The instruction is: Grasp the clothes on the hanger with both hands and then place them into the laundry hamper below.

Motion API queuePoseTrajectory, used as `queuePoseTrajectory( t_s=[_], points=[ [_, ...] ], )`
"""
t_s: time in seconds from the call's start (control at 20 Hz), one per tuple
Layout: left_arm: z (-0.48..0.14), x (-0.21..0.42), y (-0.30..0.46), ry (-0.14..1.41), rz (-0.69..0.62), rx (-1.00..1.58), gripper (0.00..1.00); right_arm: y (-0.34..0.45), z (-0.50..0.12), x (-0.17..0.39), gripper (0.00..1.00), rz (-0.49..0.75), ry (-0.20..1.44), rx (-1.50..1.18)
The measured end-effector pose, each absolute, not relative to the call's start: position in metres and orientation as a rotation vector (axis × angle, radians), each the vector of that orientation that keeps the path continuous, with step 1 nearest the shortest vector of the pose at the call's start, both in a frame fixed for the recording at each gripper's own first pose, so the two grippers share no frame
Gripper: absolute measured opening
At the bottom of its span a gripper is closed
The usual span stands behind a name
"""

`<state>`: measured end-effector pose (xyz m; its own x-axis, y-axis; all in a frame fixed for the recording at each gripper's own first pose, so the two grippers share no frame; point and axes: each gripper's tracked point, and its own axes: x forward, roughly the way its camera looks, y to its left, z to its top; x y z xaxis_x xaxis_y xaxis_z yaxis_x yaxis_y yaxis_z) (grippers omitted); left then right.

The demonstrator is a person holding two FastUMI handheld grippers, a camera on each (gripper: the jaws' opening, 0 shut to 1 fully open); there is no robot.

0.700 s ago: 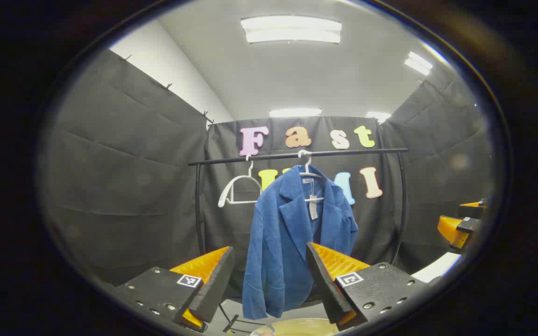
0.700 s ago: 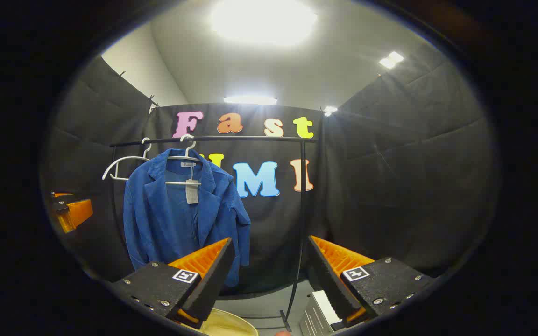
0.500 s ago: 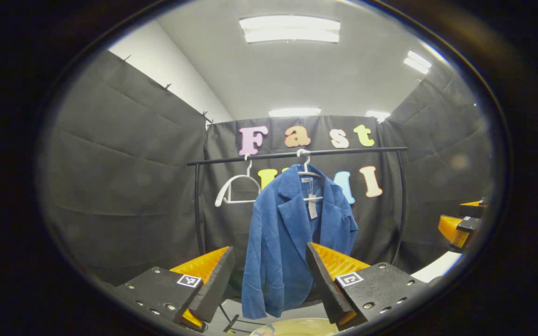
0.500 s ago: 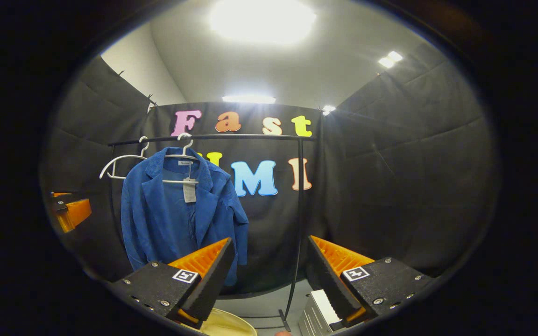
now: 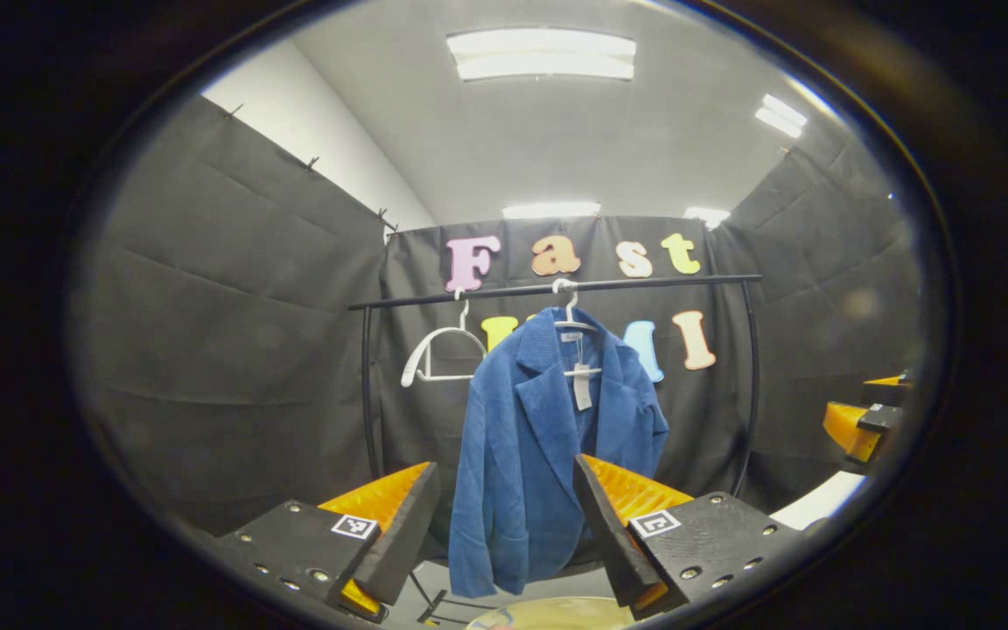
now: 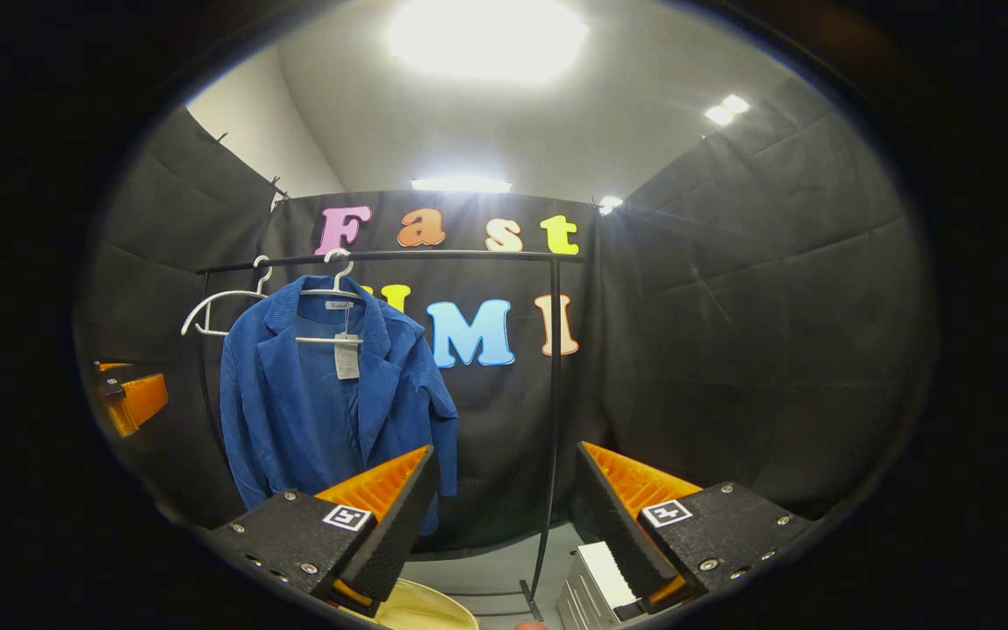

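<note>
The blue jacket point(image 5: 548, 437) is hanging on a white hanger point(image 5: 576, 325) from the black rail point(image 5: 556, 289) of the clothes rack, with a pale tag point(image 5: 583, 394) dangling at its open collar; in the right gripper view the same jacket point(image 6: 329, 402) is hanging toward the left end of the rail. Just beside it on the rail, a second white hanger point(image 5: 438, 354) is hanging bare. Below the jacket, the pale rim of the laundry hamper point(image 5: 556, 612) is peeking up at the bottom edge. I am holding my left claw point(image 5: 504, 525) released, its jaws spread wide and gripping nothing, well apart from the jacket and framing its lower hem. My right claw point(image 6: 504, 516) is likewise released and empty, pointing at the rack's right upright point(image 6: 552, 420), with a white slatted box point(image 6: 596, 591) lying near its right finger.
</note>
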<state>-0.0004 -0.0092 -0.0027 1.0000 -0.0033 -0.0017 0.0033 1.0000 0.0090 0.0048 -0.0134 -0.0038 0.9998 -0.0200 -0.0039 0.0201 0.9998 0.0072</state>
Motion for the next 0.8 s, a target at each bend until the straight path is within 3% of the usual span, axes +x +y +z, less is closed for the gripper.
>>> queuePoseTrajectory(
  t_s=[0.8],
  points=[
    [0.014,0.003,0.007,-0.018,0.008,0.008,0.89,0.007,0.027,0.011,0.96,0.017,-0.048,0.002]
  ],
)
